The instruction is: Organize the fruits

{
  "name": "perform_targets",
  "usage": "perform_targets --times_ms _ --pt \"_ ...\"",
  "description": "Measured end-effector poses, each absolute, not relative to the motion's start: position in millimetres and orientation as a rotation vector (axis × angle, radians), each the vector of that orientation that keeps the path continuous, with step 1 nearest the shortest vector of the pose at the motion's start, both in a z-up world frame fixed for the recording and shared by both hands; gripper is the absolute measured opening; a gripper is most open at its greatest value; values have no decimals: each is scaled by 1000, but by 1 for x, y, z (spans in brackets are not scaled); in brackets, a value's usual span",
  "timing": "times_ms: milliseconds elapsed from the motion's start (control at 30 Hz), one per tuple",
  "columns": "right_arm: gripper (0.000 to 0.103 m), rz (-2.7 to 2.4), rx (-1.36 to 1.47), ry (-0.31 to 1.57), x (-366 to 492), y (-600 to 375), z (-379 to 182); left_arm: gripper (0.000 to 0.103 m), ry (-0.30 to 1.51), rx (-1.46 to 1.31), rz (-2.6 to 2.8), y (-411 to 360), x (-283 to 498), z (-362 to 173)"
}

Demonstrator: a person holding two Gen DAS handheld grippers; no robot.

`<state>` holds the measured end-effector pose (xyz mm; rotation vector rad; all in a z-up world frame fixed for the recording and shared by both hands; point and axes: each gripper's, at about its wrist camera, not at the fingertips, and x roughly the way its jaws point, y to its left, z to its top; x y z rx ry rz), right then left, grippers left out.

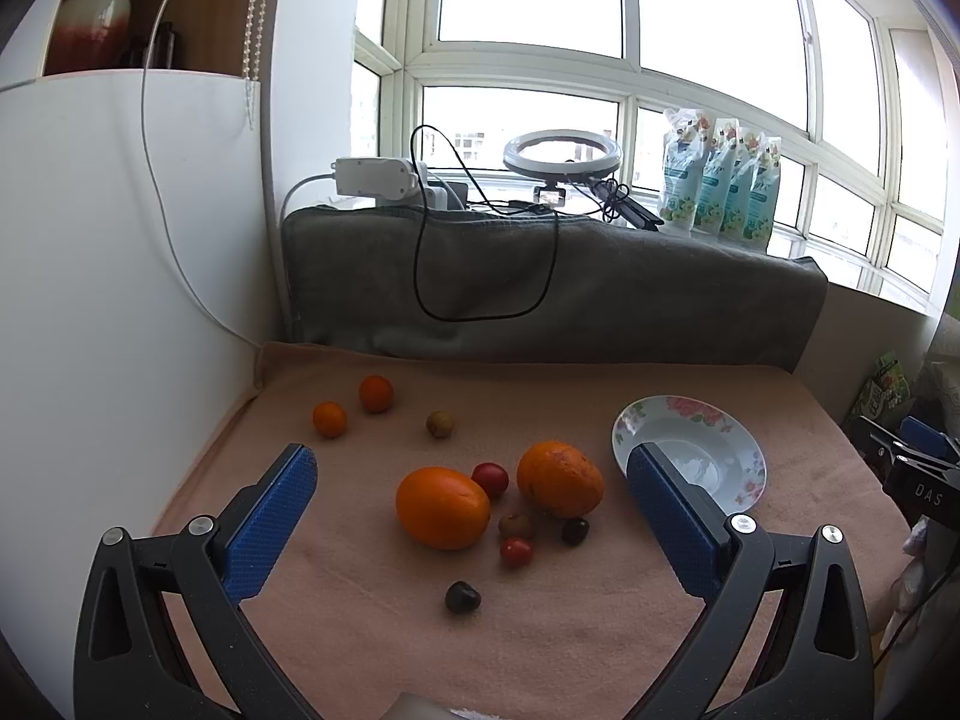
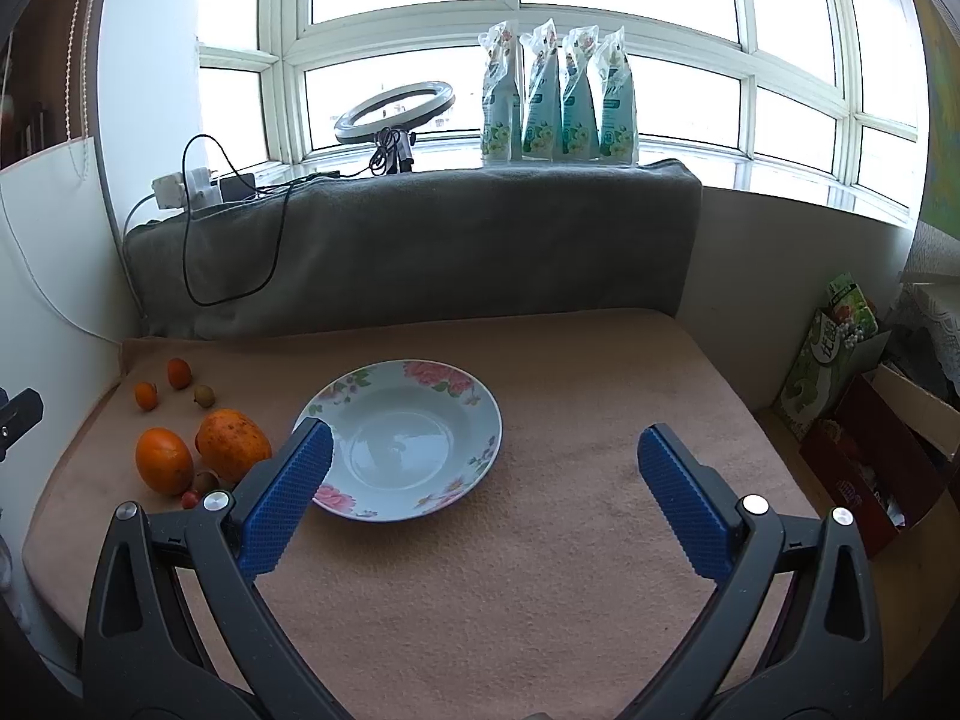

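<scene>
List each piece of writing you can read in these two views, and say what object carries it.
"DAS": on the black clamp at the right edge of the left wrist view.
Four refill pouches on the windowsill: print too blurred to read.
Green carton beside the table: large characters, not legible.
Flowered plate: no text.

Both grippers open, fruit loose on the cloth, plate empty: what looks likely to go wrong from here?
1. The small fruits around the two big oranges sit close together; closing the left gripper on one orange may nudge a cherry tomato away.
2. Round fruit could roll on the shallow floral plate.
</scene>
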<state>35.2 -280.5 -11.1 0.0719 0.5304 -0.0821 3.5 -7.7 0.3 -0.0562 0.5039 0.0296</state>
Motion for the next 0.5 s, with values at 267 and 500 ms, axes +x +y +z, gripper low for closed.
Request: perform_targets --times_ms 267,500 --pt "103 -81 74 533 35 -280 -11 103 504 -57 30 -8 3 0" --pt "103 -79 74 535 36 -280 -12 103 505 -56 31 -7 3 0"
